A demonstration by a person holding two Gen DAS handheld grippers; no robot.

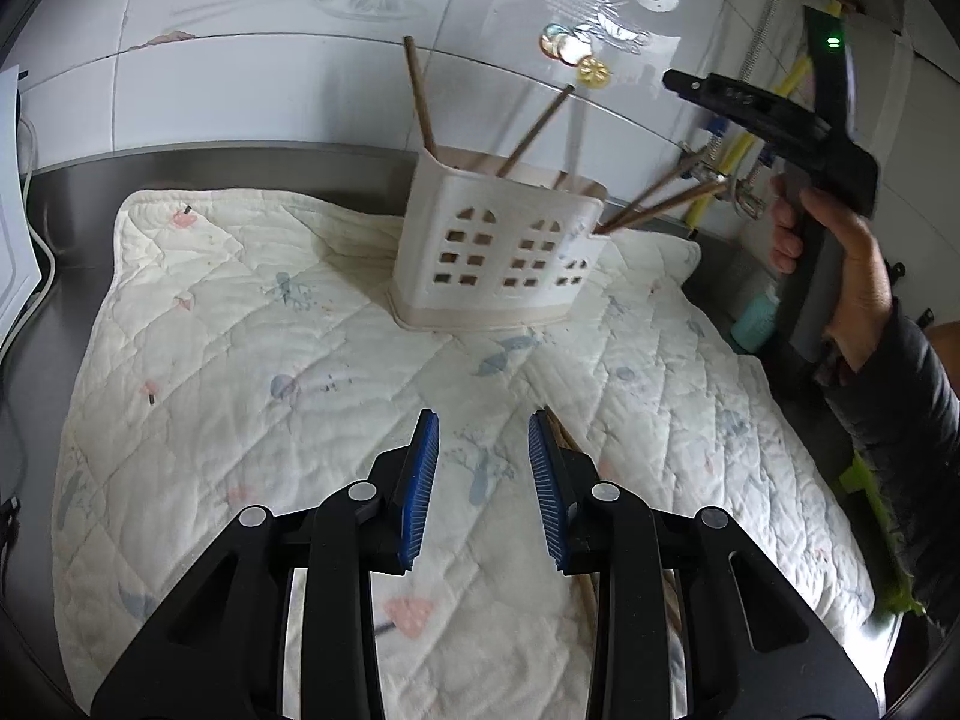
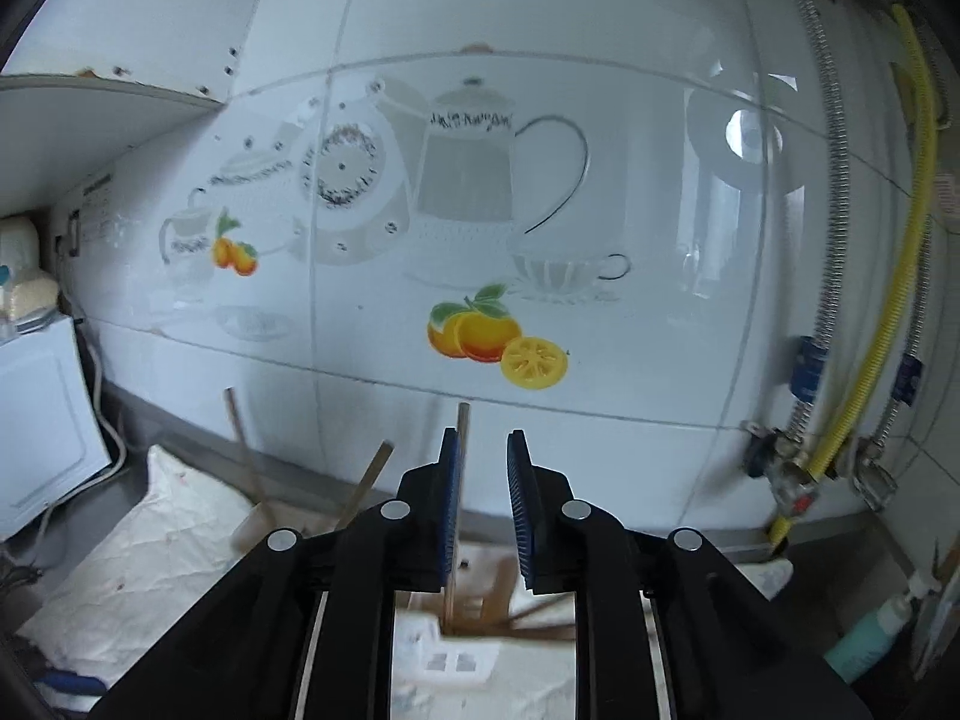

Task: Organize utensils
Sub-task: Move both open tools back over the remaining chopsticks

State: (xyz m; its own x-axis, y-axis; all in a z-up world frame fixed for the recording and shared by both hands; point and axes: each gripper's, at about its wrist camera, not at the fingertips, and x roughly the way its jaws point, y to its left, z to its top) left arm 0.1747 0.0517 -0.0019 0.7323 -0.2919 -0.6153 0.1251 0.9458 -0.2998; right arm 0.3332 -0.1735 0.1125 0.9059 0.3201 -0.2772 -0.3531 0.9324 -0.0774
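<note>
A white utensil holder (image 1: 498, 246) with window cut-outs stands on a quilted cloth (image 1: 240, 330). Several brown chopsticks (image 1: 537, 129) lean out of it. My left gripper (image 1: 483, 420) hovers low over the cloth in front of the holder, open with nothing between its blue pads. Loose chopsticks (image 1: 567, 441) lie on the cloth, partly hidden under its right finger. A hand holds my right gripper (image 1: 678, 81) above the holder's right end. In the right wrist view this gripper (image 2: 483, 435) is slightly open; one upright chopstick (image 2: 462, 417) rests against its left pad and runs down into the holder (image 2: 450, 660).
A tiled wall (image 2: 540, 60) with teapot and orange decals rises right behind the holder. A white appliance (image 2: 36, 420) and cables stand at the left. Yellow hose (image 2: 900, 240), valves and a teal bottle (image 2: 864, 636) crowd the right corner.
</note>
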